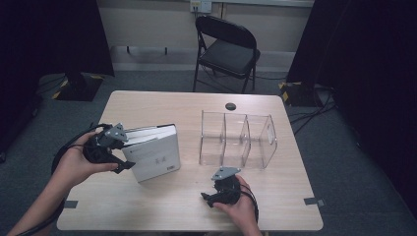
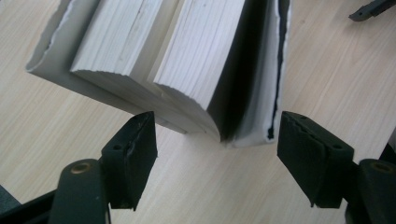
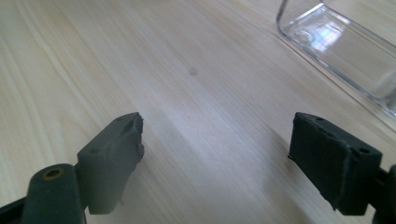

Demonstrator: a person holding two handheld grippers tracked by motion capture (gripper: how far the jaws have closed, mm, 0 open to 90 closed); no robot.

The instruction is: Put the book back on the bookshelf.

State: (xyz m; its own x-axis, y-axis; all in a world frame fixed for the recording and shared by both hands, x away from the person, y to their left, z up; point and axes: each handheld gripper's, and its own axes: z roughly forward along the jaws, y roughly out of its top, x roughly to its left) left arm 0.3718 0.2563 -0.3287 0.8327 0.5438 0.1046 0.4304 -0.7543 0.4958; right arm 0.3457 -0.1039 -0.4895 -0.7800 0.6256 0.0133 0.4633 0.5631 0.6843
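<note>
A thick white book [image 1: 155,152] stands on the wooden table [image 1: 162,206], left of centre. In the left gripper view its page block [image 2: 187,70] and white cover fan slightly apart just ahead of the jaws. My left gripper [image 1: 125,151] [image 2: 219,158] is at the book's left end, open, and its pads do not touch the book. My right gripper [image 1: 205,197] [image 3: 233,158] is open near the table's front edge, points left over bare wood, and has nothing between its fingers.
A clear plastic organiser [image 1: 236,140] [image 3: 341,46] with three compartments stands right of the book, just beyond the right gripper. A small black disc [image 1: 230,106] lies near the far edge. A black folding chair [image 1: 226,49] stands behind the table.
</note>
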